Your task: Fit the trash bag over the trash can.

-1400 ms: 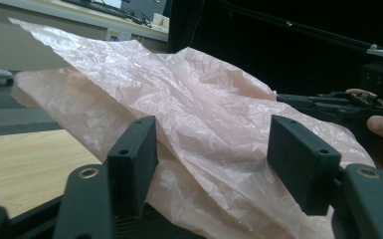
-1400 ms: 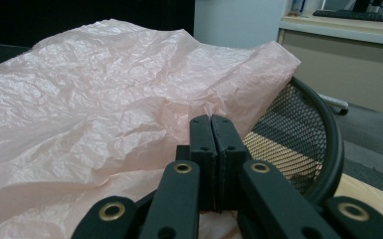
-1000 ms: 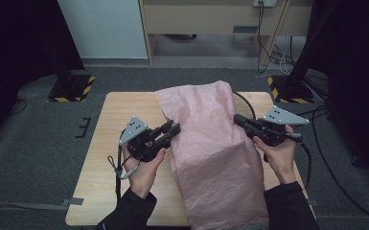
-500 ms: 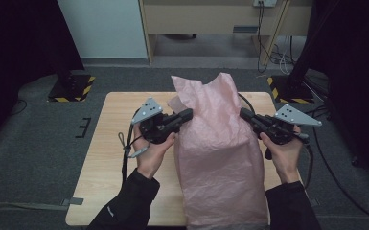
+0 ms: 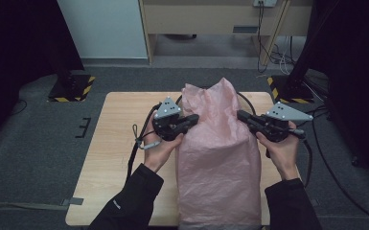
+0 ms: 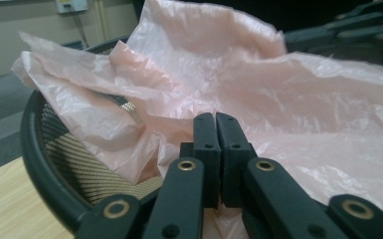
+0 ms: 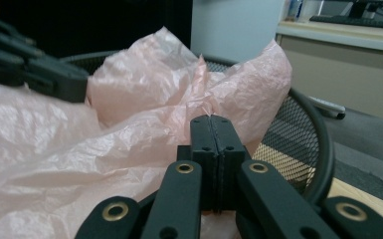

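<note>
A pink plastic bag lies lengthwise on the wooden table, its far end draped over a black mesh bin lying on its side. My left gripper is at the bag's left edge. In the left gripper view the gripper has its jaws pressed together on the film of the bag. My right gripper is shut on the bag's right edge. The right gripper view shows that gripper pinching the crinkled bag in front of the bin's rim.
The bin's black rim curves out behind the bag at the table's far side. Bare tabletop lies to the left of the left hand. A cable hangs from the left gripper. Grey floor surrounds the table, with a cabinet beyond.
My left gripper has moved right and farther away, carrying the bag's left edge. The bag's far end is now bunched narrower and stands higher. The right gripper stays nearly still.
</note>
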